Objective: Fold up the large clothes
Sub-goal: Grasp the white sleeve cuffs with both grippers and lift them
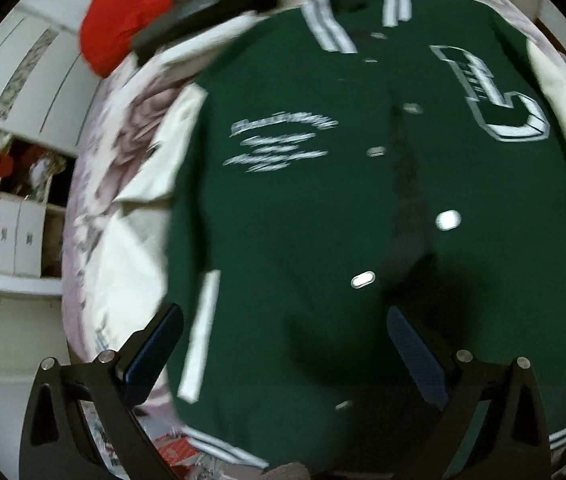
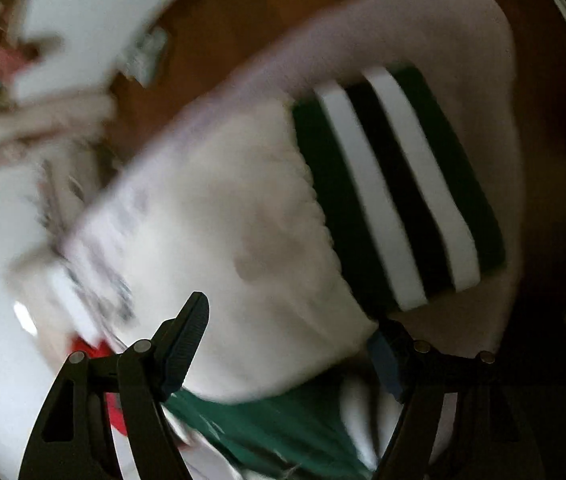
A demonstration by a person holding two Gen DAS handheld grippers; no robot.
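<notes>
Jacket: green varsity jacket [image 1: 323,208] lies front-up on a floral bedspread [image 1: 123,128], collar at 12 o'clock.
Left gripper [image 1: 283,344]: spread, hovering above the hem.
Right gripper [image 2: 287,344]: spread around the cream sleeve [image 2: 223,232], striped cuff [image 2: 395,184] at 2 o'clock.

matt green cloth jacket [image 1: 303,220] — ribbed striped cuff [image 2: 395,184]

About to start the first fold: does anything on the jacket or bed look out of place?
The jacket lies flat, front up, snaps closed. One oddity: a red garment and a dark object sit beside its collar, possibly touching. Both views are blurred, so small creases cannot be judged.
</notes>
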